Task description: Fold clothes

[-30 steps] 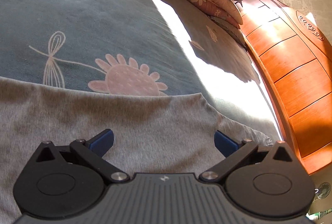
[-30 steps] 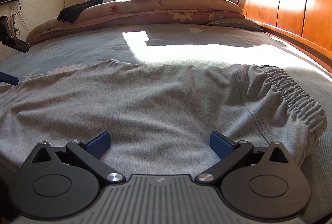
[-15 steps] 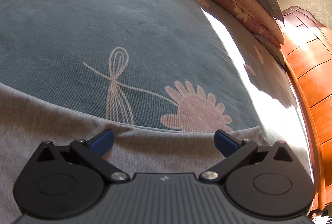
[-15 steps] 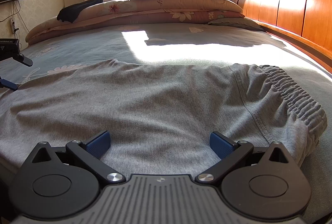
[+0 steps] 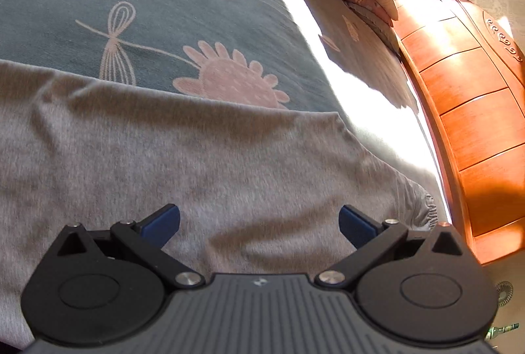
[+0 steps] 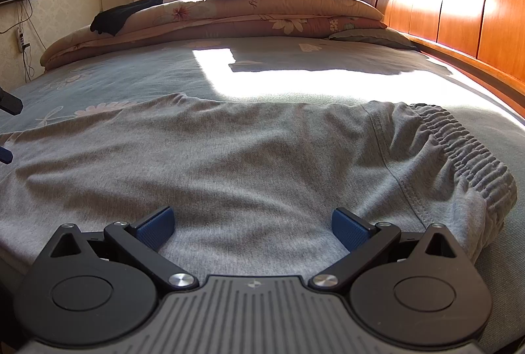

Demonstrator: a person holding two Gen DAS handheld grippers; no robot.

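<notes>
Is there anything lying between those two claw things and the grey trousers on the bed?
Nothing visible. Both the left gripper and the right gripper are open right over the grey knit trousers, with only cloth between their blue fingers.

Bedsheet (image 6: 131, 75) beyond the trousers (image 6: 262, 163) lies open; headboard (image 6: 459, 9) walls the right.

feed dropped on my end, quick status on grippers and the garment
Left gripper open, empty, over the cloth. Right gripper open, empty. Grey pants flat on the bed, unfolded. Nothing in the way.
</notes>
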